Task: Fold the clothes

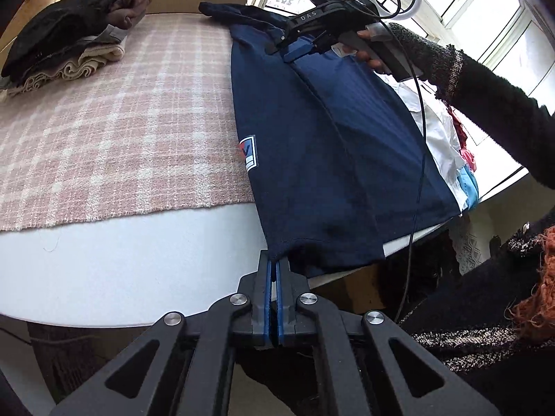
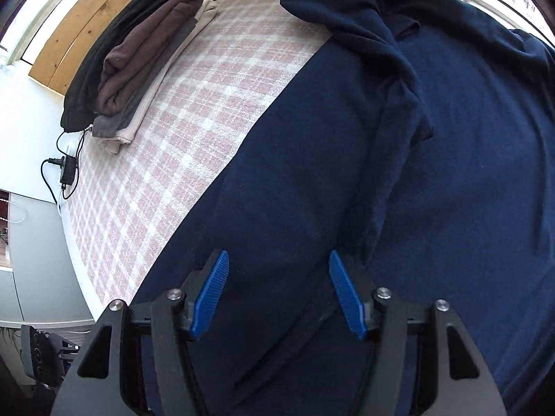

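in the left wrist view the left hand-held gripper (image 1: 276,264) is sitting closest, its blue pads pressed together and pinching the near hem corner of the navy shirt (image 1: 312,145), right where the cloth is hanging over the near edge of the white surface (image 1: 121,263). the shirt is lying lengthwise on the right part of the surface, running from that near edge to the far one, with a small red, white and blue label (image 1: 249,155) showing on its left edge. a pink and white checked blanket (image 1: 114,131) is covering the surface to the left of the shirt, touching its left edge. to the right of the shirt white, light blue and red laundry (image 1: 447,145) is lying at the edge of the surface.

further off, the right hand-held gripper (image 1: 289,52) is hovering over the far part of the shirt, held by a person's hand (image 1: 373,53) in a dark knitted sleeve (image 1: 485,104). in the right wrist view its blue pads (image 2: 211,294) are standing apart, about half wide, with navy cloth below them and nothing gripped. a crumpled sleeve or collar part is bunching at the shirt's far end.

at the far left corner a stack of folded clothes (image 1: 76,31) is resting on the blanket, black on top, then brown, grey and cream, well apart from the shirt.
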Tool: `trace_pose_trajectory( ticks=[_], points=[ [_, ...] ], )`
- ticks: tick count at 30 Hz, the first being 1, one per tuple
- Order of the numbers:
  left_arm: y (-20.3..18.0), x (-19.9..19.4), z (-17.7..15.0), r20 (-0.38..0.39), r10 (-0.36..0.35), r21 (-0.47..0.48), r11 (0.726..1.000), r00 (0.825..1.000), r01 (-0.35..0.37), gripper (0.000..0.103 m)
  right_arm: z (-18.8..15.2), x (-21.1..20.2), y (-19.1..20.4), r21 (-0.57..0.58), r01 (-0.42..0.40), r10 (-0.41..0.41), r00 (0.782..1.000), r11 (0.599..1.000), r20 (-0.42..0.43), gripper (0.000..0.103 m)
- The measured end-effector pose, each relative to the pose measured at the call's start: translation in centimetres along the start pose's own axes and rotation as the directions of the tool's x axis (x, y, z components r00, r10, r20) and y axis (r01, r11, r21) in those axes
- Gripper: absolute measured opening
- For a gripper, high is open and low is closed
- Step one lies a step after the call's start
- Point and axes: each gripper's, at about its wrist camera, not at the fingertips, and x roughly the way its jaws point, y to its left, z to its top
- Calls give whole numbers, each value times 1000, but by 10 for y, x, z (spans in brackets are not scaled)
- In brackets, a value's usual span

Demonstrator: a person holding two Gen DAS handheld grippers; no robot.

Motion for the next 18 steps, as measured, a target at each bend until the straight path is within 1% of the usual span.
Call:
trace_pose_trajectory(
  ticks=[2, 3, 5, 6, 7, 8, 9, 10, 12, 15, 17, 18],
  points=[
    [-11, 18, 1, -6, 2, 11, 1000, 1000, -2, 1, 1, 0, 2, -10, 12, -12, 1000, 1000, -9, 60],
    [-10, 22, -1, -12, 3, -2, 1000, 1000, -3, 1, 1, 0, 3, -16, 19, -19, 1000, 1000, -12, 60],
    [-1, 26, -2, -27, 13, -39, 999, 1000, -14, 2, 2, 1, 5, -30, 32, -33, 999, 999, -19, 60],
    [5, 29, -3, -42, 35, -54, 998, 999, -37, 2, 1, 0, 5, -34, 33, -34, 999, 999, -22, 60],
    [8, 29, -3, -50, 41, -64, 997, 998, -44, 1, 0, -2, 5, -29, 28, -29, 999, 999, -32, 60],
    [8, 26, -4, -60, 49, -53, 997, 997, -53, 2, -1, -7, 3, -22, 20, -20, 999, 1000, -35, 60],
    [7, 21, -5, -73, 64, -31, 997, 995, -66, 1, -3, -19, 0, -10, -4, 4, 1000, 1000, -19, 60],
    [6, 15, -6, -91, 94, -2, 996, 991, -94, 1, -6, -31, -3, 2, -28, 28, 1000, 1000, -3, 60],
    [7, 0, -8, -114, 125, 11, 992, 986, -125, 1, -10, -62, -9, 17, -51, 50, 997, 999, 53, 60],
    [-5, -17, 9, -83, 109, 27, 994, 991, -107, 1, -12, -110, -22, 38, -47, 41, 987, 998, 154, 60],
    [-28, -12, 30, -38, 82, 82, 993, 996, -79, 8, -10, -127, -31, 51, -17, 6, 981, 999, 194, 60],
    [-41, -3, 45, -30, 51, 110, 993, 998, -47, 15, -9, -134, -34, 58, 0, -12, 978, 998, 210, 60]
  ],
)
